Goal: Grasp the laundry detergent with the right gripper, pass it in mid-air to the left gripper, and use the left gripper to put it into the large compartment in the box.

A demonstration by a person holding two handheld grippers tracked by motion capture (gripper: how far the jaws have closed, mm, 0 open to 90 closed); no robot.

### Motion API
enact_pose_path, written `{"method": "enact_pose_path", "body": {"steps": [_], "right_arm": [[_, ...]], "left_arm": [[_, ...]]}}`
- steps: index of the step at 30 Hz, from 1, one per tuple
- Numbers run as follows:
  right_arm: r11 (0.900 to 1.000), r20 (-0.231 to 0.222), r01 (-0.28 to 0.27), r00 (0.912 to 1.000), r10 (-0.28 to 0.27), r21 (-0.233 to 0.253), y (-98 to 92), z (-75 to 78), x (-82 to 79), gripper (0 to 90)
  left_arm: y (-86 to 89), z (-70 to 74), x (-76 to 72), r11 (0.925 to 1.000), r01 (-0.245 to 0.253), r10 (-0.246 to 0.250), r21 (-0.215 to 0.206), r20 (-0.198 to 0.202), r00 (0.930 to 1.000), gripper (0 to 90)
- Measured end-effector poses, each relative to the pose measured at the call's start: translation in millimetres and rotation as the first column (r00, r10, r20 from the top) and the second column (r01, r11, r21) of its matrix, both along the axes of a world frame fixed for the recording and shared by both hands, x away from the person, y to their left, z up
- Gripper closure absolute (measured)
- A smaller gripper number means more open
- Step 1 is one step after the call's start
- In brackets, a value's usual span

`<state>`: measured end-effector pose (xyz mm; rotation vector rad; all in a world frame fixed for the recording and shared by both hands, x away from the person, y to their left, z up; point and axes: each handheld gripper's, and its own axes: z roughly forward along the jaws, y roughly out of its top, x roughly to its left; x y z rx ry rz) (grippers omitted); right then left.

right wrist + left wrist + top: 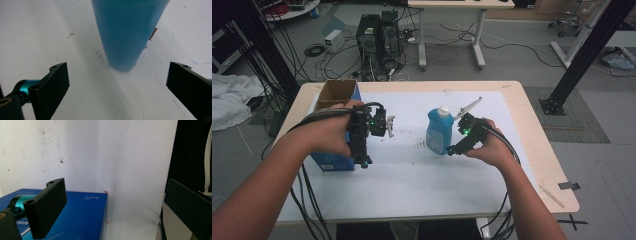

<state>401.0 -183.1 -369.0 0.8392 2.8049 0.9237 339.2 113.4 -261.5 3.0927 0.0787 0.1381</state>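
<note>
Your forearms are bare, no sleeves. Each hand carries a black gripper, left gripper (pixel 364 162) and right gripper (pixel 452 150), with a green light, teal fittings behind flat black jaws with screw holes, and trailing black cables.

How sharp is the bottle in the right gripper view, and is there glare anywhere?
Right gripper view: the blue bottle is close and soft-edged, casting a faint shadow on the white mat. High view: the bottle is sharper. Left gripper view: the blue box is clear, without strong glare.
</note>
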Motion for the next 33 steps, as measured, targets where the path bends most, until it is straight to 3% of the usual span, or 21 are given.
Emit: {"method": "enact_pose_path", "body": {"steps": [5, 12, 17, 18, 25, 33], "right_arm": [[0.999, -0.005, 0.018, 0.9998, -0.018, 0.05, 1.0, -6.6, 5.6, 3.6], [0.997, 0.023, 0.032, 0.9992, -0.034, 0.075, 9.2, -13.9, 10.3, 3.6], [0.99, 0.047, 0.062, 0.9965, -0.068, 0.128, 12.0, -20.2, 13.4, 3.6], [0.985, 0.065, 0.074, 0.9942, -0.085, 0.157, 14.0, -23.6, 12.9, 3.6], [0.97, 0.12, 0.105, 0.9837, -0.134, 0.221, 18.2, -30.7, 11.8, 3.7], [0.965, 0.167, 0.112, 0.9739, -0.154, 0.236, 22.0, -34.0, 11.3, 6.5]], "left_arm": [[2.8, -1.7, -1.5, 1.0, 0.002, -0.002, -0.003, -0.003, 1.0, 4.2], [7.5, -3.3, -2.8, 1.0, -0.006, 0.006, -0.005, -0.002, 1.0, 4.2], [14.3, -3.6, -3.7, 0.9998, -0.015, 0.015, -0.01, 0.002, 0.9999, 4.2], [15.5, -3.0, -3.8, 0.9998, -0.018, 0.018, -0.008, 0.003, 0.9998, 4.2], [21.1, -2.2, -5.2, 0.9995, -0.032, 0.032, -0.01, 0.005, 0.9995, 4.2], [23.8, -3.1, -4.1, 0.9992, -0.04, 0.04, -0.008, 0.004, 0.9992, 4.2]]}}
